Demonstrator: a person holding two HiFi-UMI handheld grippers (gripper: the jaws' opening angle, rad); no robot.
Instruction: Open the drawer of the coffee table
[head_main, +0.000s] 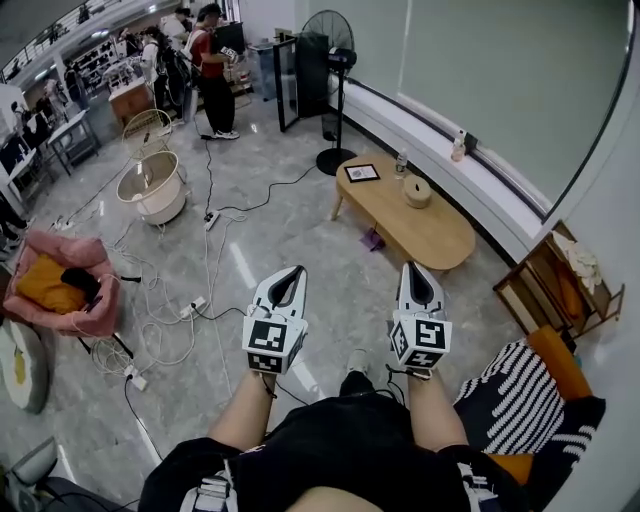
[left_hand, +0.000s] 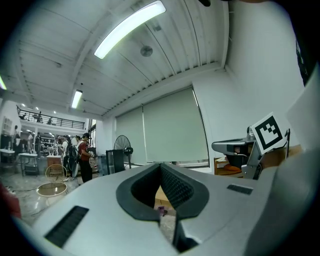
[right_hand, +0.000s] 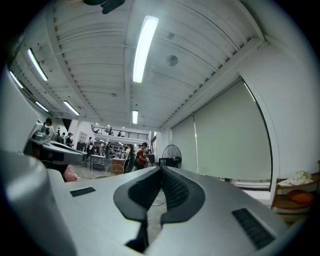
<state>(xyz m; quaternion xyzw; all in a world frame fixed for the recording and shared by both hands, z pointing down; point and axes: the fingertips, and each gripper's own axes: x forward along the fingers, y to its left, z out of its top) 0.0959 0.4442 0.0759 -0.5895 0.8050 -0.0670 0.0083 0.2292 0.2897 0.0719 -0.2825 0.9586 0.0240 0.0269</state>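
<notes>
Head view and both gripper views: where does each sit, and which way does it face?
Head view: on the person's head, steeply down at floor and coffee table; forearms, left gripper, right gripper.
Left gripper view: on that gripper, level, toward the blinds; its shut fingers.
Right gripper view: on that gripper, level, toward the fan; its shut fingers.
Shared by all: the fan.

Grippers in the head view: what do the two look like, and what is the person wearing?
The left gripper and the right gripper match: pale grey tapered shells, black ribbed pads lining the jaws, each with a white cube bearing black square markers at its rear. The person wears black clothing; no sleeves cover the forearms.
</notes>
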